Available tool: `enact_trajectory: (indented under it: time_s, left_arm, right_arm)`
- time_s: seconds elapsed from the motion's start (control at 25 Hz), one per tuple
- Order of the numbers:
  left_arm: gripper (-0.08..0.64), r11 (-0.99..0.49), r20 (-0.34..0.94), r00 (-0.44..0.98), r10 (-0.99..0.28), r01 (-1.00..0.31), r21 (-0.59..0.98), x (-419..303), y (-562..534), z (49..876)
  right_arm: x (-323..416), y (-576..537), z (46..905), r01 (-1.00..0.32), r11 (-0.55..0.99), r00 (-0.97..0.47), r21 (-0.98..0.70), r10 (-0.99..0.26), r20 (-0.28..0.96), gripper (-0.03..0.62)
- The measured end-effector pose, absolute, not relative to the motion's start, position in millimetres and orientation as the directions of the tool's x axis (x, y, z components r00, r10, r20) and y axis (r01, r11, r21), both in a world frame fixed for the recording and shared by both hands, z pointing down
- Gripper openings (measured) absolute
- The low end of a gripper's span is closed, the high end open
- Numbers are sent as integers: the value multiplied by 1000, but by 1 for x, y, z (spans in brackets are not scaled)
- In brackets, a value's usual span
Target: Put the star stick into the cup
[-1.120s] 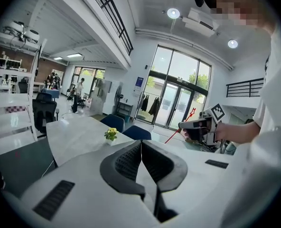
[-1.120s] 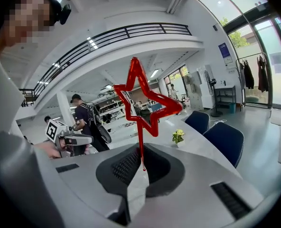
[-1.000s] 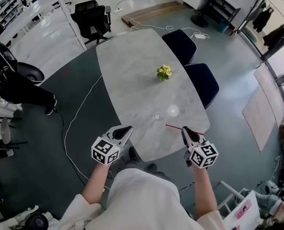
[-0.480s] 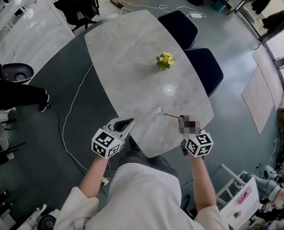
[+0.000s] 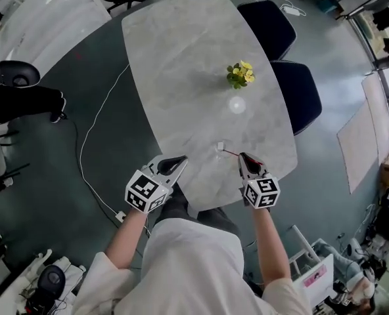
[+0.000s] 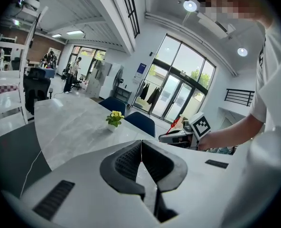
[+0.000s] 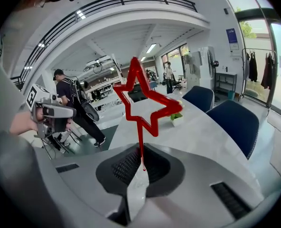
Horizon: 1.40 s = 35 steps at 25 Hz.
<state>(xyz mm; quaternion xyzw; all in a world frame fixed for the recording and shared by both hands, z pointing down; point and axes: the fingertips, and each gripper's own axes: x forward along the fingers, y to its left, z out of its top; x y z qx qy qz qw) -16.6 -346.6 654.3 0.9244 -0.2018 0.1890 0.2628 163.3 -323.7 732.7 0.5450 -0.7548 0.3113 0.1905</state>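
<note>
Left gripper: the grey left gripper [image 5: 177, 162], with its square-marker cube, hovered over the near edge of the table. Its jaws were pressed together on nothing. It would likely have served best held off to the side, clear of the cup.
Right gripper: the grey right gripper [image 5: 243, 157] was clenched on the bottom of the stick's thin stem.
Star stick: the thin red stick topped with an open star outline [image 7: 143, 99] jutted out beyond the right jaws. Its star end pointed towards the cup.
Cup: the small clear cup [image 5: 219, 147] stood upright on the table just beyond the stick's far end. Whether the two touched was too small to tell.
Step in hand: it looked like the approach to the cup, with the stick not yet inside.
Doing it well: the leading end probably needed lifting above the rim. The gripper could then tip downward so the stick entered through the mouth, not against the wall. The cup looked light and might have toppled at a sideways nudge. The jaws were best released only once the stick rested inside.
Table: the pale grey marbled oval table [image 5: 181, 58] carried little else.
Flowers: a small pot of yellow flowers [image 5: 240, 75] sat farther along, well apart from the cup.
Chairs: two dark blue chairs [image 5: 298, 90] stood at the far right side.
</note>
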Motion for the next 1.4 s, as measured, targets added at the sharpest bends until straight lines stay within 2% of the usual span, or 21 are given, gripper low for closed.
enact_trajectory:
  time_s: [0.48, 0.92, 1.12, 1.28, 1.4]
  left_arm:
    - [21, -684, 492, 807, -327, -561, 466, -2, -355, 701]
    - [21, -637, 520, 788, -330, -593, 493, 4, -352, 720]
    - [21, -636, 531, 787, -316, -590, 497, 9, -347, 724]
    - [21, -628, 545, 787, -289, -586, 512, 12, -336, 729]
    - [21, -626, 552, 785, -283, -587, 514, 10, -329, 731]
  right_arm:
    - [163, -346, 827, -913, 292, -405, -285, -570, 715, 21]
    - [164, -360, 848, -898, 311, -437, -312, -539, 720, 26]
    - [169, -359, 850, -911, 338, -395, -236, -552, 735, 59]
    - [167, -354, 857, -907, 354, -397, -230, -534, 746, 148]
    - [164, -350, 866, -905, 348, -404, -246, -517, 755, 184]
